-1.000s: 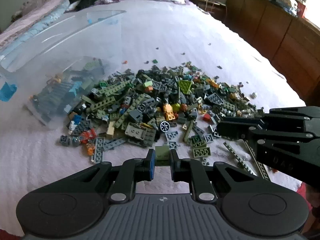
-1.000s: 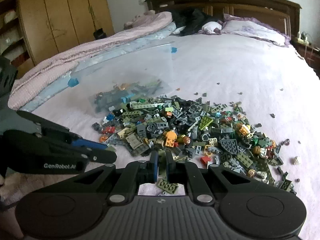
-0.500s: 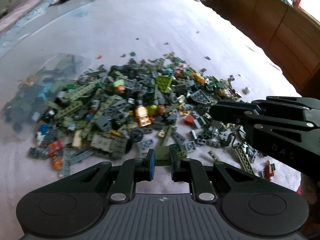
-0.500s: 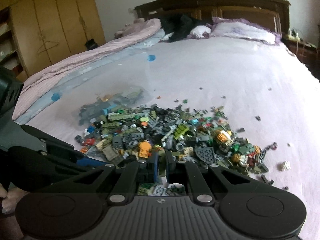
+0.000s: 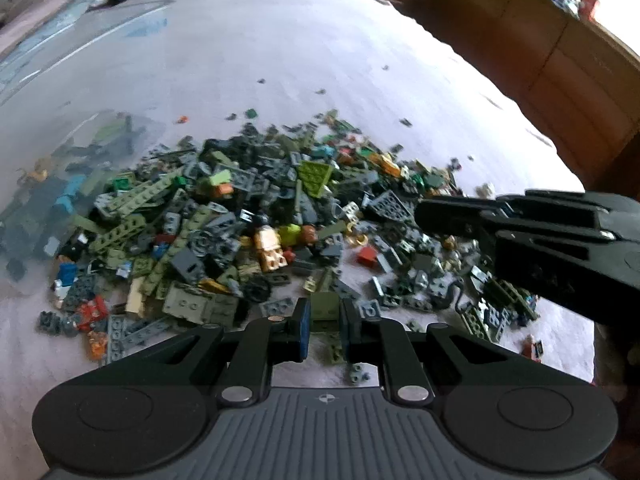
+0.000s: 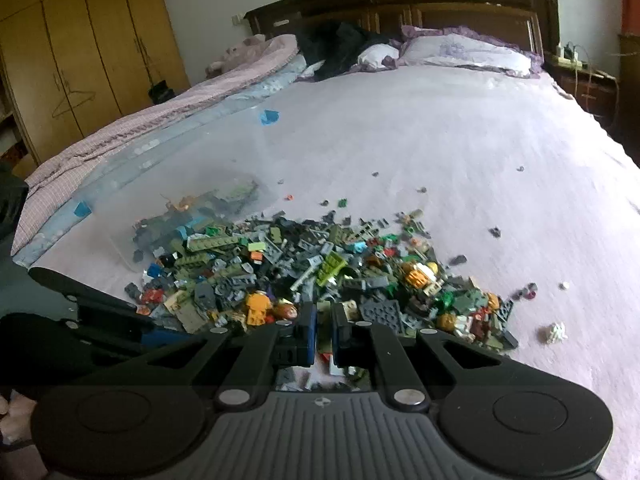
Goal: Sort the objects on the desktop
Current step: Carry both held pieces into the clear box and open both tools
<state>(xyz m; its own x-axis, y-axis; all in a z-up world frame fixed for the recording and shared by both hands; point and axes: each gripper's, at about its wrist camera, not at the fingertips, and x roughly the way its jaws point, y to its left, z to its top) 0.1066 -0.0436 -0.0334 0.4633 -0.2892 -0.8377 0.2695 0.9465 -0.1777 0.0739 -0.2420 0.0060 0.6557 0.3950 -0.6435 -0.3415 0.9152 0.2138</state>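
A: White bedspread, clear bin at its left edge, and a pile of plastic bricks spilled beside the bin's mouth. That is your whole field, largest to smallest.

B: And your grippers?

A: Your left gripper is clamped on an olive brick at the pile's near edge. Your right gripper has its jaws together; something olive shows in the slit, but I cannot tell whether it is pinched or lies behind.

B: How will the bricks handle?

A: Light, stiff and smooth, I would judge. Hard plastic will not give under your pads, so a skewed pinch could flick one away. Take each across two flat, parallel sides, squarely, as you hold the olive brick. Thin plates lying flat on the soft cover look harder: take them by the long edges. The gold figure is rounder; grip it at the torso.

B: Risk?

A: Nudging neighbours and scattering strays wider over the bedspread.
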